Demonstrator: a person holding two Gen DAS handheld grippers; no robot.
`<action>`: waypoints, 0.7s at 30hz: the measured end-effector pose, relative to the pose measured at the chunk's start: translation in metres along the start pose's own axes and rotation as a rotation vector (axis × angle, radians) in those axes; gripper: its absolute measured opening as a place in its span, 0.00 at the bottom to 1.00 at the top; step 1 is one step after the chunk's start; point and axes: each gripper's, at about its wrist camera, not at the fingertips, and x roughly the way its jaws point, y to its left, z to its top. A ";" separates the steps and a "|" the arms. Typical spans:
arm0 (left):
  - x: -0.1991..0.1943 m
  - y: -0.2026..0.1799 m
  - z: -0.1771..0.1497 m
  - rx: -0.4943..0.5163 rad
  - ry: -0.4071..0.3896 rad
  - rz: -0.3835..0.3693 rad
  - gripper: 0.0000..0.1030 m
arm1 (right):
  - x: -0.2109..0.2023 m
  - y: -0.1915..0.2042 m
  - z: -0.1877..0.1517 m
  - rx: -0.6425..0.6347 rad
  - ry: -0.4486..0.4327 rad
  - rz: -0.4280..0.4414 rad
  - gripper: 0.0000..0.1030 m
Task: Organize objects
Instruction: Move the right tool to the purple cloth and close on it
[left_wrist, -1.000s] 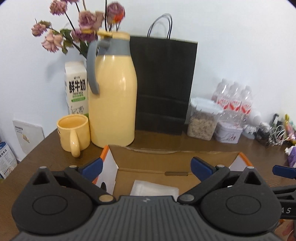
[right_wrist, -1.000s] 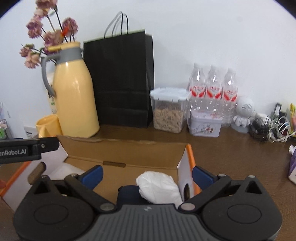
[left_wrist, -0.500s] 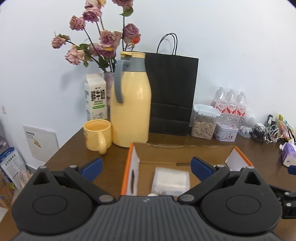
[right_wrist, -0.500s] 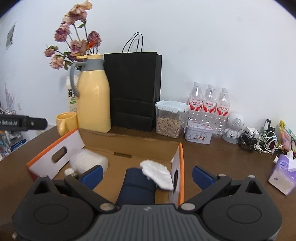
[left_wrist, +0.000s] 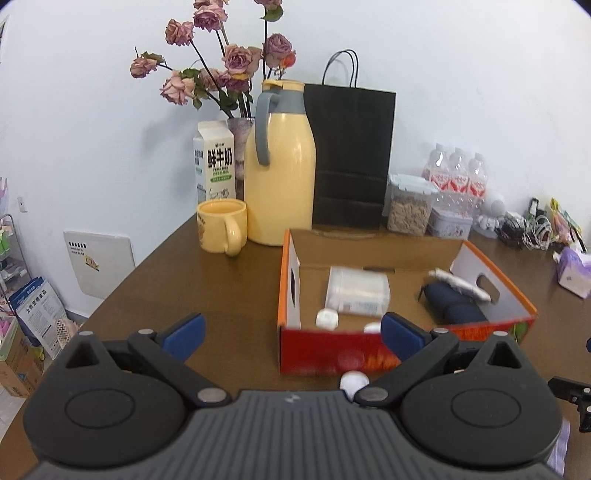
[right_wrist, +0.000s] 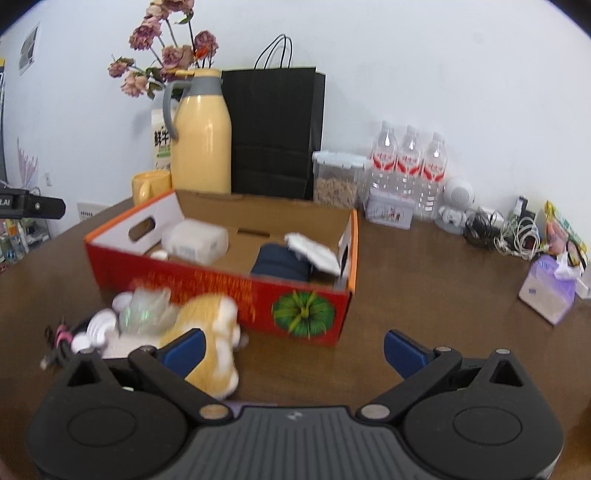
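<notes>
Two handheld grippers hover over a brown table (right_wrist: 424, 280), each with blue-tipped jaws spread apart and empty. From the right gripper (right_wrist: 293, 349), an open red cardboard box (right_wrist: 236, 284) sits at 11 o'clock, holding a white packet (right_wrist: 195, 240) and a dark blue bundle (right_wrist: 282, 264). Outside its front wall, at 9 o'clock, lie a tan plush toy (right_wrist: 212, 332) and small white items, blurred. The left gripper (left_wrist: 291, 332) faces the box from 1 o'clock.

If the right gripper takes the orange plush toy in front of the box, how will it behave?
The plush toy looks soft and furry, so it probably squashes between the jaws and sags. It seems light. Lying among small items by the box, it may drag them.
</notes>
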 end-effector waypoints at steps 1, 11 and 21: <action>-0.003 0.000 -0.004 0.005 0.005 -0.001 1.00 | -0.002 -0.001 -0.005 0.002 0.007 0.006 1.00; -0.026 0.001 -0.045 0.059 0.048 -0.045 1.00 | -0.008 -0.007 -0.043 0.043 0.075 0.068 1.00; -0.026 0.013 -0.064 0.036 0.100 -0.037 1.00 | 0.021 0.003 -0.046 0.025 0.149 0.174 1.00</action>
